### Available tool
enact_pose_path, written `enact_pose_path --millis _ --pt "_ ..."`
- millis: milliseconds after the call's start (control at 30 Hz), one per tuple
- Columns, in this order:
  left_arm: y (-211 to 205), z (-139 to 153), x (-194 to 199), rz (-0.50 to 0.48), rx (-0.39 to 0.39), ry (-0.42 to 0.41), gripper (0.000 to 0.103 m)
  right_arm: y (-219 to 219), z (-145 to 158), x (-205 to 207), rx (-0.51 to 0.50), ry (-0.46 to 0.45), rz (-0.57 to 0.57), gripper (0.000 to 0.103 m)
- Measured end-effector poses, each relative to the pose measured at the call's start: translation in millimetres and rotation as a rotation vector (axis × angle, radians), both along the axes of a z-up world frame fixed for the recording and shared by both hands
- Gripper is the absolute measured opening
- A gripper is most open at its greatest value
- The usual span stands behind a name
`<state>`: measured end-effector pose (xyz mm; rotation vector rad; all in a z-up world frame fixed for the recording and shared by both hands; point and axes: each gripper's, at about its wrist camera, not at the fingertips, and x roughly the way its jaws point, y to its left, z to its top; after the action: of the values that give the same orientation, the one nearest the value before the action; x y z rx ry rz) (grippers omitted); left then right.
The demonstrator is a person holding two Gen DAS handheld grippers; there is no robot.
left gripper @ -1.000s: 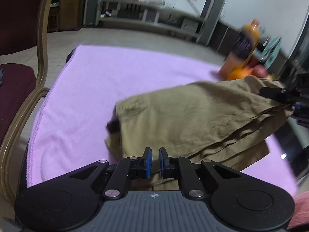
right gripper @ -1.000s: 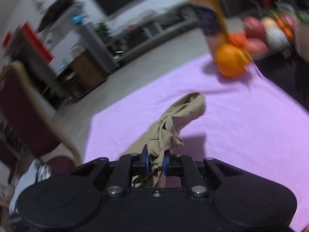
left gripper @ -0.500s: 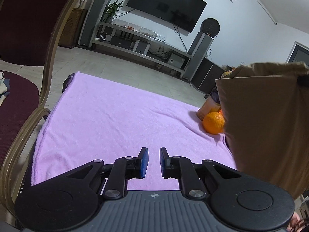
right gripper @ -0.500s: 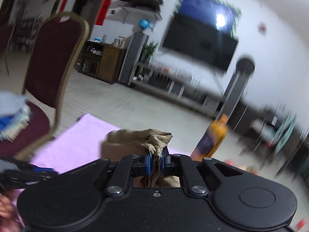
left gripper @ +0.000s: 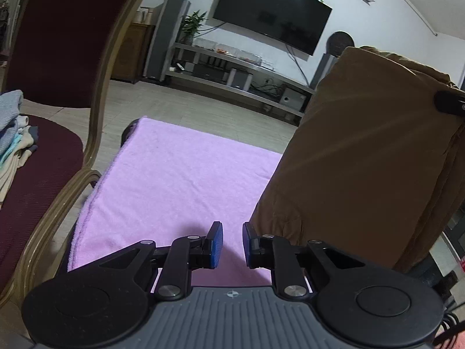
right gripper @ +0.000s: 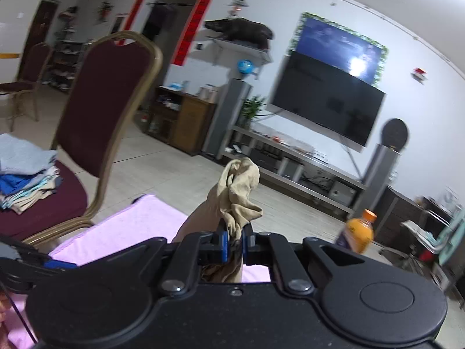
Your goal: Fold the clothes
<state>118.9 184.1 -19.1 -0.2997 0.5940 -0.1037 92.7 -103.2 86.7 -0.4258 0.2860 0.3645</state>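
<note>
Table: dark rounded corner (left gripper: 127, 133) exposed at the far left; top covered by 1 pink towel (left gripper: 180, 180), lying flat. Beside the towel's left edge: 1 maroon chair (left gripper: 43, 168), its seat bearing 1 stack of folded clothes (left gripper: 11, 145).

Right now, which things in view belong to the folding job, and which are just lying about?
Job: tan garment, clamped in the right gripper; left gripper, open and empty; pink towel; stack of folded clothes on the chair.

Lying about: orange bottle, television, speakers.
</note>
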Motion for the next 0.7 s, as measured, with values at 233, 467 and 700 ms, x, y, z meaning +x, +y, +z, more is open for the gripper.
enact_pose_path --millis 233,467,700 --pt "0.9 -1.6 2.8 0.038 0.005 0.015 0.016 31.4 -7.8 5.5 -0.078 0.059 0.146 0.008" --pt "-2.3 -5.4 7.2 0.067 0.027 0.034 0.016 29.9 -46.3 50.9 -0.149 0.108 0.077 0.009" --pt "-20.0 -16.3 19.0 0.055 0.095 0.073 0.016 8.5 -92.2 132.1 -0.146 0.159 -0.065 0.019"
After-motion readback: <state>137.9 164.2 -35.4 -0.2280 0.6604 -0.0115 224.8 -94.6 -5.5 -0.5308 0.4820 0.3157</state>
